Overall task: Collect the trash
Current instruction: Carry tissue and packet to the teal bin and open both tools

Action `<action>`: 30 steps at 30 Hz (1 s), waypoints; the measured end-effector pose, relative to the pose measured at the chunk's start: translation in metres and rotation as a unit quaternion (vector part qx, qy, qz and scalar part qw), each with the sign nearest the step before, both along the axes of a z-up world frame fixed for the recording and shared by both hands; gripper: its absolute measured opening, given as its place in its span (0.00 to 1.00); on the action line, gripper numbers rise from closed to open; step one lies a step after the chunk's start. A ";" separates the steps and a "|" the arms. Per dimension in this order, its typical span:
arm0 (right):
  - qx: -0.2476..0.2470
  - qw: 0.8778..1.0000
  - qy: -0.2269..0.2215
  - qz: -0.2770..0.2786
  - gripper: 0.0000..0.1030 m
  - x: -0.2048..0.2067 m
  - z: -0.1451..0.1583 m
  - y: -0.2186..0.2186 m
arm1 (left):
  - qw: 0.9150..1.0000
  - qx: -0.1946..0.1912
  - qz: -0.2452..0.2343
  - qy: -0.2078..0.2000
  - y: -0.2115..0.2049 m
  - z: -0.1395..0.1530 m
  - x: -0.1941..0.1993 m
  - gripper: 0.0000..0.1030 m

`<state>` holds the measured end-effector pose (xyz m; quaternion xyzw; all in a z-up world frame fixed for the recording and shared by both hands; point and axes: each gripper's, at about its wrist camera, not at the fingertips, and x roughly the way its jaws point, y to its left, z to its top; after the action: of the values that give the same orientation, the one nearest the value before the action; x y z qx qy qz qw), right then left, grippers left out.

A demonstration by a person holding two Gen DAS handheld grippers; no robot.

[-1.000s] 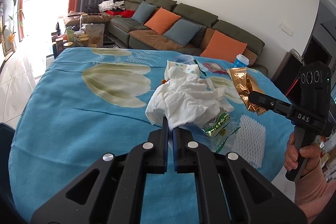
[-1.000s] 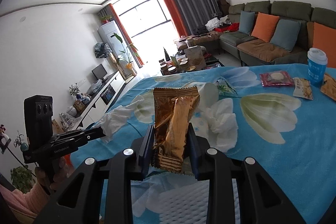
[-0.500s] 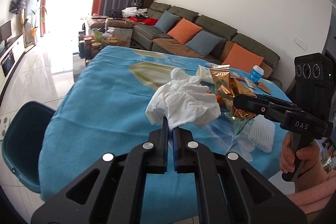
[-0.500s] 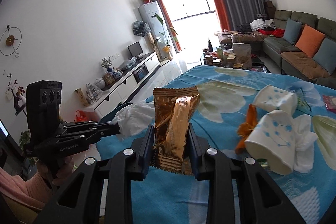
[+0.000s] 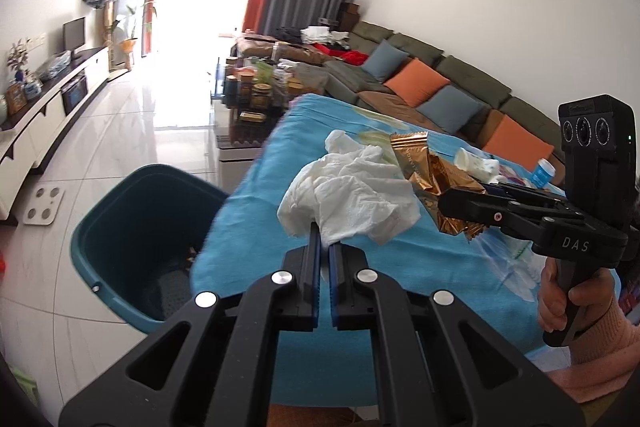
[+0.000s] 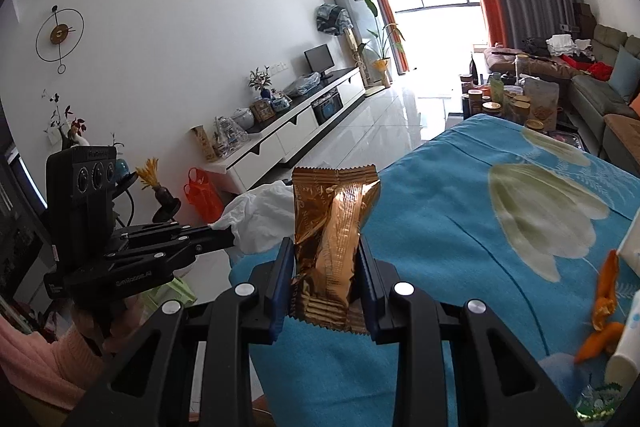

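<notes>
The left tool (image 5: 323, 247) is pinched tight on a corner of a crumpled white tissue (image 5: 352, 195), which hangs free above the near edge of the tabletop (image 5: 248, 203) with its blue flowered cloth; the right tool (image 6: 325, 259) is clamped on a gold snack wrapper (image 6: 332, 247), gripped by its lower half so the sealed end stands upright; each piece is held by a small bite, probably so it will drop cleanly once released. The teal bin (image 5: 132, 239) stands on the floor just beside the tabletop, below and left of the tissue, its mouth open upward; inside it some dark items lie at the bottom, too dim to name. Both tools sit side by side near the tabletop edge on the bin's side, which suggests both pieces are bound for it together. More rubbish remains on the tabletop farther from the bin: a white paper cup (image 5: 478, 163), orange peel (image 6: 604, 299), and a small blue-capped cup (image 5: 543, 173).
</notes>
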<state>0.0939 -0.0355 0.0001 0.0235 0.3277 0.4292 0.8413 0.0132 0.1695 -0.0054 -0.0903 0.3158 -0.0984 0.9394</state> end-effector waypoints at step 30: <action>-0.046 0.992 0.072 0.094 0.30 0.070 -0.032 0.180 | 0.981 0.014 0.184 0.055 0.134 -0.042 0.027 0.04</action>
<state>0.1641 0.1441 -0.0323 -0.0154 0.4074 0.4885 0.7715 0.0397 0.3036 -0.0471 -0.1390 0.3462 0.0854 0.9239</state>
